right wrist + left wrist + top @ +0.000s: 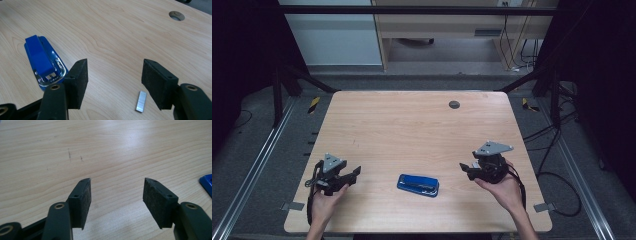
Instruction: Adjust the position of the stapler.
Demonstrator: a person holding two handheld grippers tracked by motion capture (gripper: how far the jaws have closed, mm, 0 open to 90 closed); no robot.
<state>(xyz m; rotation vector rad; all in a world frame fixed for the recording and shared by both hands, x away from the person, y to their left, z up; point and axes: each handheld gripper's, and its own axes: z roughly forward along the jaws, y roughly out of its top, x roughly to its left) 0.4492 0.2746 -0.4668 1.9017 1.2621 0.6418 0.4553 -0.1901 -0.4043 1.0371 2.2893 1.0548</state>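
A blue stapler (418,184) lies flat on the wooden table (412,130) near the front edge, between the two hands. My left gripper (354,176) is held to its left, jaws open and empty; in the left gripper view the gripper (116,192) faces bare wood with the stapler's corner (207,183) at the right edge. My right gripper (466,169) is held to the stapler's right, also open and empty. In the right gripper view the gripper (113,72) has the stapler (43,61) at its left and a small strip of staples (141,101) on the table by the right jaw.
A round cable hole (454,104) sits near the table's far edge, also seen as a hole (176,15) in the right gripper view. Metal frame rails (257,160) run along both sides of the table. Cables (557,150) lie on the floor at the right.
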